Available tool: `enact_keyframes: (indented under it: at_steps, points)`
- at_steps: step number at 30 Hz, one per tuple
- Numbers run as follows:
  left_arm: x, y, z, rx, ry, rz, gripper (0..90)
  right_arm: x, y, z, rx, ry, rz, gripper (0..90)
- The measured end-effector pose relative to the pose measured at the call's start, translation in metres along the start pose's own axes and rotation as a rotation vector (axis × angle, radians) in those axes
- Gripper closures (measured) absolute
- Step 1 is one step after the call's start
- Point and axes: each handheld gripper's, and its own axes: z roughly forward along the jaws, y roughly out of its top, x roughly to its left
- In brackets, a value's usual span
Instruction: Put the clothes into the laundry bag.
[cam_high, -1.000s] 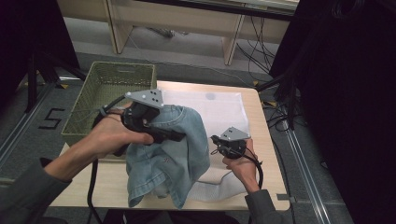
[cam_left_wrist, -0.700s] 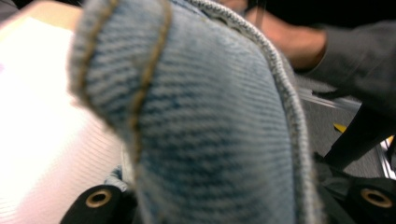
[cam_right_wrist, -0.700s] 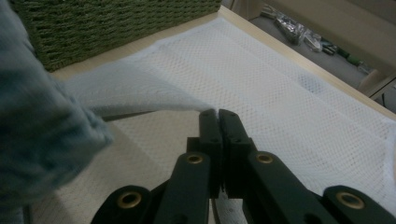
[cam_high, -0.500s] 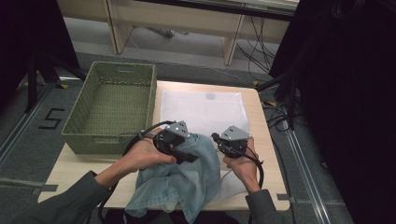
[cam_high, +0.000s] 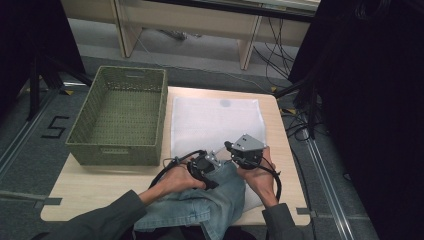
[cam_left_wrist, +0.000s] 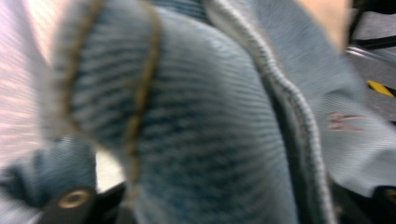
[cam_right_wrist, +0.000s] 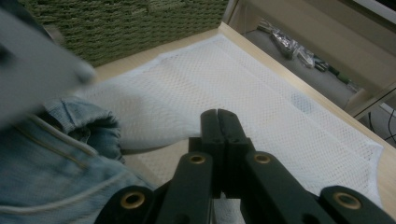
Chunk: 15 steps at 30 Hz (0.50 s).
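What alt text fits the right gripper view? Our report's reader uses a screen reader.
The right claw, jaws pressed together, points over a white mesh sheet on a wooden table. Crumpled blue jeans lie at left, a green woven basket behind.

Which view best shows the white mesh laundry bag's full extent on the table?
The high view: the mesh laundry bag lies flat beside the green basket, its near end under the jeans. The right gripper view shows part of it close up; the left gripper view shows mostly denim.
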Motion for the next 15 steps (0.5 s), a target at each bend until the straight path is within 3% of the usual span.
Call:
enact_keyframes:
  at_steps: [2, 3, 4, 5, 6, 8, 9, 12, 15]
  points:
    - [0.001, 0.000, 0.005, 0.000, 0.007, -0.020, 58.5, 0.001, 0.000, -0.001, 0.003, 0.003, -0.005, 90.0]
    - [0.002, 0.001, 0.009, -0.007, -0.010, -0.034, 54.7, 0.002, 0.001, -0.002, 0.003, 0.005, -0.010, 90.0]
    - [0.000, 0.001, 0.011, -0.027, -0.016, -0.087, 46.4, 0.005, 0.002, -0.003, 0.001, 0.016, -0.012, 90.0]
    - [0.000, 0.002, 0.011, -0.038, -0.025, -0.105, 46.4, 0.005, 0.002, -0.003, 0.001, 0.016, -0.012, 90.0]
    - [0.000, 0.003, 0.008, -0.048, -0.026, -0.101, 41.7, 0.008, 0.002, -0.004, 0.002, 0.020, -0.013, 90.0]
    - [0.001, 0.003, -0.011, -0.071, 0.003, -0.058, 26.8, 0.011, 0.002, -0.006, 0.003, 0.031, -0.014, 90.0]
    - [0.001, 0.003, -0.011, -0.071, 0.003, -0.058, 24.5, 0.011, 0.002, -0.007, 0.000, 0.033, -0.012, 90.0]
    - [-0.003, 0.000, -0.034, -0.155, -0.013, -0.103, 19.9, 0.009, 0.000, -0.008, 0.002, 0.029, -0.007, 90.0]
    - [0.000, -0.004, -0.055, -0.192, -0.023, -0.089, 19.3, 0.009, 0.000, -0.008, -0.005, 0.025, -0.021, 90.0]
